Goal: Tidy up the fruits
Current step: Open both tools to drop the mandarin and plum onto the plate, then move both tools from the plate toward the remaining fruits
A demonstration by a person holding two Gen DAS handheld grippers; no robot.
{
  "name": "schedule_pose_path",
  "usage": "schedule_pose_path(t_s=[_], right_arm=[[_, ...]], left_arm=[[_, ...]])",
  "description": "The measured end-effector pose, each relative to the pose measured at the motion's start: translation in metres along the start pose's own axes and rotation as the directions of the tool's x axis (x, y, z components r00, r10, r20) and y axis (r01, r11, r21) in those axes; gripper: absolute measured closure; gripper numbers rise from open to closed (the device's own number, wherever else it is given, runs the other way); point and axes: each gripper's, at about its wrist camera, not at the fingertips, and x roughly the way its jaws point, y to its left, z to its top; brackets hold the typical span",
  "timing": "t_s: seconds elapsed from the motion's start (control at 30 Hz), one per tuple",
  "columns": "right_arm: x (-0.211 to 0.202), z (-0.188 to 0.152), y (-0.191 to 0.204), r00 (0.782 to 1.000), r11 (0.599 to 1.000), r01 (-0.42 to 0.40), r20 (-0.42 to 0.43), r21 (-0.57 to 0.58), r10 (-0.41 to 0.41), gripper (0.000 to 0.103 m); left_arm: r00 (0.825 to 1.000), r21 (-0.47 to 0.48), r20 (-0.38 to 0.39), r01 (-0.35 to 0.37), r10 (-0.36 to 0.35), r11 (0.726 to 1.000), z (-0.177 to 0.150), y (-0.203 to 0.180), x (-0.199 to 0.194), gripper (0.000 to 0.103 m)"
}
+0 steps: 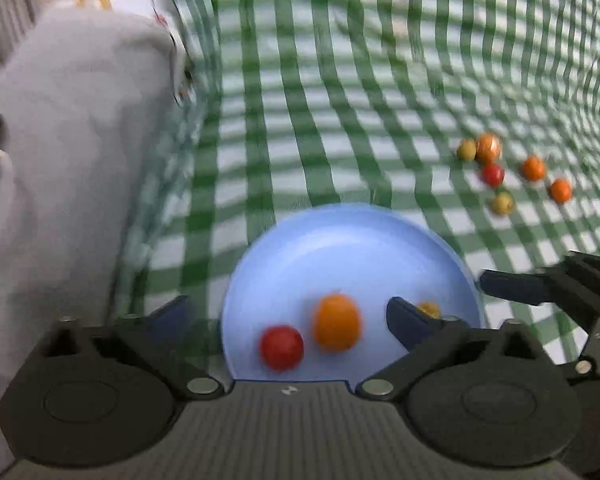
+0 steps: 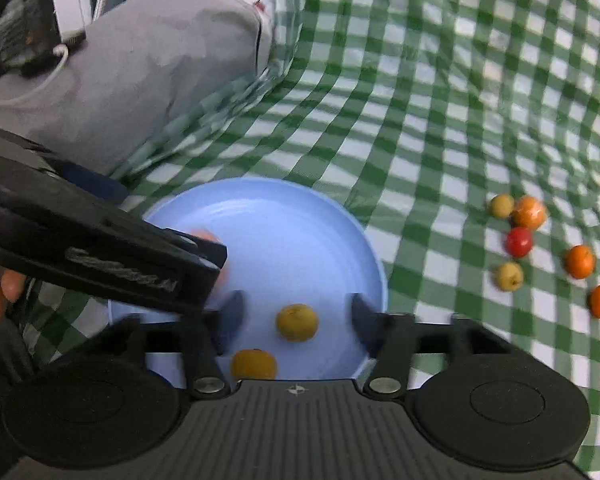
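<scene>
A light blue plate (image 1: 340,240) (image 2: 300,220) lies on the green checked cloth. In the left wrist view it holds a red fruit (image 1: 281,347), an orange fruit (image 1: 337,322) and a yellow fruit (image 1: 429,309) partly behind my finger. My left gripper (image 1: 288,316) is open over the plate's near side, empty. My right gripper (image 2: 296,316) is open and empty over the plate, with a yellow fruit (image 2: 297,322) lying between its fingers and another yellow-orange fruit (image 2: 253,364) just below. The left gripper body (image 2: 100,256) hides part of the plate in the right wrist view.
Several loose fruits lie on the cloth to the right: a wrapped orange one (image 2: 530,211), a red one (image 2: 519,242), yellow-green ones (image 2: 509,276), and orange ones (image 2: 579,261). A grey cushion (image 2: 148,68) stands at the back left. The right gripper's fingers (image 1: 516,284) show at right.
</scene>
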Motion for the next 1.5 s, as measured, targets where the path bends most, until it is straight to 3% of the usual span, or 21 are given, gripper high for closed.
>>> schedule_pose_path(t_s=[0.07, 0.33, 0.53, 0.87, 1.1, 1.5], right_arm=[[-0.017, -0.002, -0.001, 1.000, 1.000, 0.013, 0.004, 0.007, -0.013, 0.022], [-0.115, -0.041, 0.009, 1.000, 0.996, 0.022, 0.002, 0.081, -0.022, 0.009], [-0.167, -0.067, 0.024, 0.999, 0.992, 0.025, 0.036, 0.120, -0.029, 0.007], [-0.226, -0.087, 0.044, 0.984, 0.995, 0.044, 0.170, 0.085, -0.058, 0.004], [-0.245, -0.096, 0.042, 0.975, 0.995, 0.042, 0.214, 0.095, -0.061, 0.004], [-0.242, -0.100, 0.025, 0.974, 0.990, 0.027, 0.218, 0.142, -0.058, 0.004]], left_arm=[[1.000, 0.007, -0.004, -0.001, 0.001, 1.000, -0.003, -0.001, -0.015, 0.001], [0.997, -0.036, 0.015, -0.081, 0.082, 0.996, -0.057, -0.004, -0.110, 0.001], [0.996, -0.061, 0.006, -0.087, 0.088, 0.994, -0.092, -0.013, -0.153, 0.001], [0.989, -0.042, 0.118, -0.087, 0.092, 0.995, -0.113, -0.032, -0.214, 0.001], [0.986, -0.042, 0.139, -0.086, 0.091, 0.995, -0.115, -0.041, -0.229, 0.001], [0.991, -0.042, 0.094, -0.087, 0.091, 0.995, -0.103, -0.047, -0.218, 0.001]])
